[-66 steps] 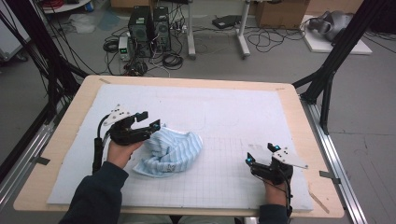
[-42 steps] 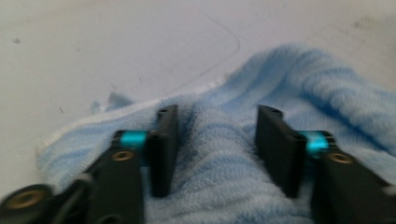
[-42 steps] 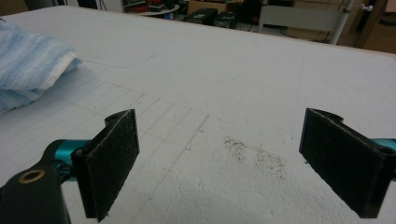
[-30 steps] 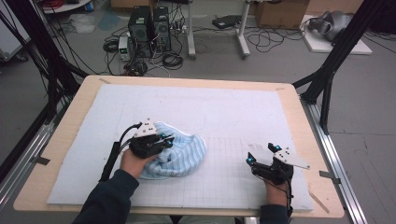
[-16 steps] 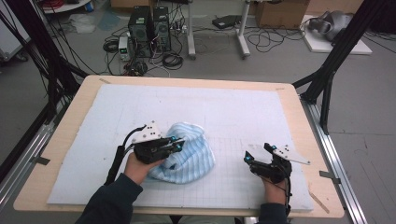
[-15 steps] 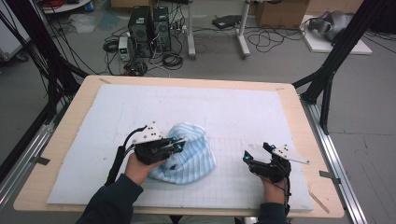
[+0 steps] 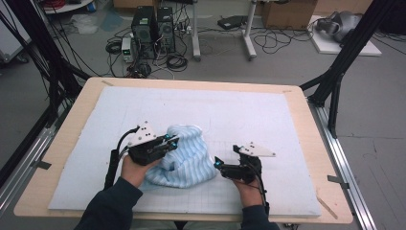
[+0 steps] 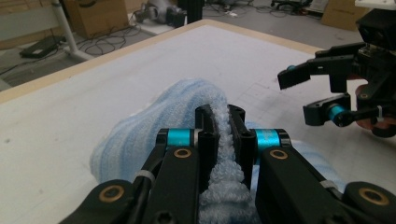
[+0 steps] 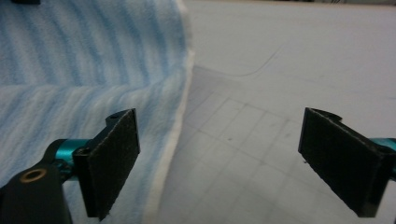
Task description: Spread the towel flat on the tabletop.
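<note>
Grey floor (image 7: 57, 96), PC towers (image 7: 153, 24), cables (image 7: 282, 40)

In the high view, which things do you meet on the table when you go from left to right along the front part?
Left hand-held gripper → blue striped towel → right hand-held gripper, all on the white mat.

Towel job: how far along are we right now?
Done: the left gripper is shut on a fold of the blue striped towel and lifts it off the mat. In hand: the right gripper, its jaws just starting to close, sits at the towel's near edge with nothing pinched. Left: grip that edge; the towel is bunched, with no fold made yet.
</note>
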Action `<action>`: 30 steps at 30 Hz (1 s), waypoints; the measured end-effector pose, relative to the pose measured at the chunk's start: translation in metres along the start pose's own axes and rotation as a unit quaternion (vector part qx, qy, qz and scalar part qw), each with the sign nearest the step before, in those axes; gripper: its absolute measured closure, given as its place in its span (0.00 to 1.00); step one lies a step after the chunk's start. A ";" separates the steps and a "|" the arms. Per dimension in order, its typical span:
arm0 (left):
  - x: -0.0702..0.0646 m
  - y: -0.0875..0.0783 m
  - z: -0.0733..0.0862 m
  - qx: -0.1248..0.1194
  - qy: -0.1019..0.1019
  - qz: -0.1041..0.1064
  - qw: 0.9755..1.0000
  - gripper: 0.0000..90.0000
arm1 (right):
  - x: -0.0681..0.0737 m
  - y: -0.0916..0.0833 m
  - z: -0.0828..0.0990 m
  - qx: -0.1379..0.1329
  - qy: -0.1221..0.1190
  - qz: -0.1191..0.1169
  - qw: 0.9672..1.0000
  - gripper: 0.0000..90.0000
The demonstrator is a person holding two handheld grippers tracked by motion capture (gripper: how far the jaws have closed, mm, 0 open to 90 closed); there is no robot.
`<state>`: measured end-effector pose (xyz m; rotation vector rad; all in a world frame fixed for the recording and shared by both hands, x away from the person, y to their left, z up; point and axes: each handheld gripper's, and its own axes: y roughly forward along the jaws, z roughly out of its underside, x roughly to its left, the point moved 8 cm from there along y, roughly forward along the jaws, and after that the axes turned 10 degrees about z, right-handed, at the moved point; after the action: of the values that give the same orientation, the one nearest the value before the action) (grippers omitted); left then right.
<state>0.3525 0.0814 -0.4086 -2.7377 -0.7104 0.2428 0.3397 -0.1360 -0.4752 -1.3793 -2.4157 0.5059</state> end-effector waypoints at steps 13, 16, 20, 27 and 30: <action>0.020 -0.006 0.008 0.005 -0.016 -0.039 0.999 0.93 | 0.052 0.044 0.012 0.107 -0.131 -0.045 0.985 0.80; 0.019 -0.001 0.012 0.020 -0.012 -0.036 0.999 0.93 | 0.057 0.036 0.015 0.107 -0.153 -0.058 0.981 0.94; 0.016 0.006 0.017 0.037 -0.010 -0.031 0.999 0.90 | 0.046 0.016 0.023 0.103 -0.143 -0.057 0.983 0.95; 0.014 0.022 0.032 0.078 -0.027 -0.026 0.996 0.57 | 0.009 -0.039 0.045 0.118 -0.137 -0.007 0.983 0.95; 0.018 0.017 0.029 0.066 -0.041 -0.034 0.996 0.49 | -0.005 -0.059 0.053 0.130 -0.139 0.017 0.982 0.95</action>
<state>0.3693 0.0832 -0.4426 -2.5865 -0.7781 0.3752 0.2748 -0.1764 -0.4963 -1.3111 -2.4259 1.0458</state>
